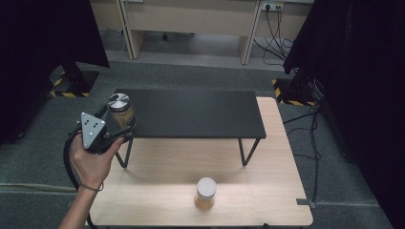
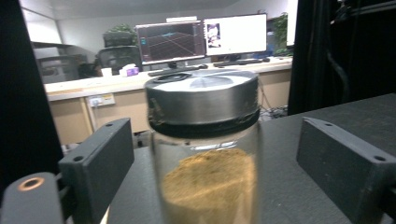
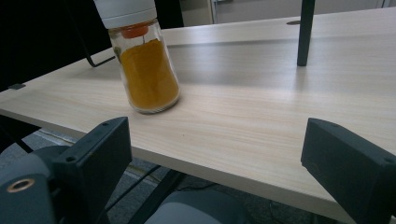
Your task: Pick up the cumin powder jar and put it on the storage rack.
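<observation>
The left gripper (image 1: 119,125), jaws wide, straddles the steel-lidded glass spice jar (image 2: 205,154) standing on the black shelf (image 1: 191,114); the white-capped turmeric jar (image 3: 142,60) awaits ahead of the wide-open right gripper (image 3: 215,172).

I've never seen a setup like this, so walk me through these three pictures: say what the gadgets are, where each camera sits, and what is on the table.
There is no robot here: a person holds a hand-held clamp with two black jaws in each hand. The high view looks down on a wooden table with a black shelf standing on it. The left gripper is at the shelf's left end, its jaws on either side of a metal-lidded jar of brownish powder; gaps show on both sides, so it is not clamped. The other two pictures come from cameras riding on the grippers. The right gripper is open, low by the table's edge, facing a white-capped jar of orange powder.
</observation>
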Demonstrator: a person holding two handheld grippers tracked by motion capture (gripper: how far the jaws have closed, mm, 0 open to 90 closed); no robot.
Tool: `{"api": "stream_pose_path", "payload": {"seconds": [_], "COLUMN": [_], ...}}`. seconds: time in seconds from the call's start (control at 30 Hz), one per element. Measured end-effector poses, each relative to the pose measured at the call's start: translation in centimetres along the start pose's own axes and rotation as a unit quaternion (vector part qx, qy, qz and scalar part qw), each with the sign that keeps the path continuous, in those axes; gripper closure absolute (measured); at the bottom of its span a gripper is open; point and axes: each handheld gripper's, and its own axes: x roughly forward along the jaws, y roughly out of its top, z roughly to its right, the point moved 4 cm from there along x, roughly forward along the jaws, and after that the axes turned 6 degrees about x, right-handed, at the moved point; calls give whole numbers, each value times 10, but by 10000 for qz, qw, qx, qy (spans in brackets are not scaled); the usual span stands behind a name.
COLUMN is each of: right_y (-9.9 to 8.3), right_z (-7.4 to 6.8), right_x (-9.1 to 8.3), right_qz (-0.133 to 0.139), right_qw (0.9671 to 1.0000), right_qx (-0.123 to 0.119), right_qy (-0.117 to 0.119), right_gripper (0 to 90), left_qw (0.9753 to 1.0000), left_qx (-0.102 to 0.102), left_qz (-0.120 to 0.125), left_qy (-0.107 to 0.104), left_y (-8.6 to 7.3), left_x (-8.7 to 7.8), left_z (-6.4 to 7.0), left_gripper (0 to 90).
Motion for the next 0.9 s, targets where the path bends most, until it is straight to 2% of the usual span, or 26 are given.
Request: {"api": "stream_pose_path", "payload": {"seconds": [0.37,0.47,0.9], "right_y": [0,0,1], "right_z": [-1,-1,-1], "right_x": [-1,-1,0], "right_qz": [7,-4,-12], "right_qw": [10000,10000,10000], "right_qx": [4,3,-5], "right_qy": [4,14,26], "right_gripper": [89,89,89], "left_qw": [9998,9998,9998], "left_qx": [71,-13,-2], "left_qz": [190,191,152], "left_qy": [-65,-85,-131], "left_y": [-3,-5,-21], "left_x": [-16,-21,-38], "left_z": [4,3,9], "left_gripper": [75,75,75]}}
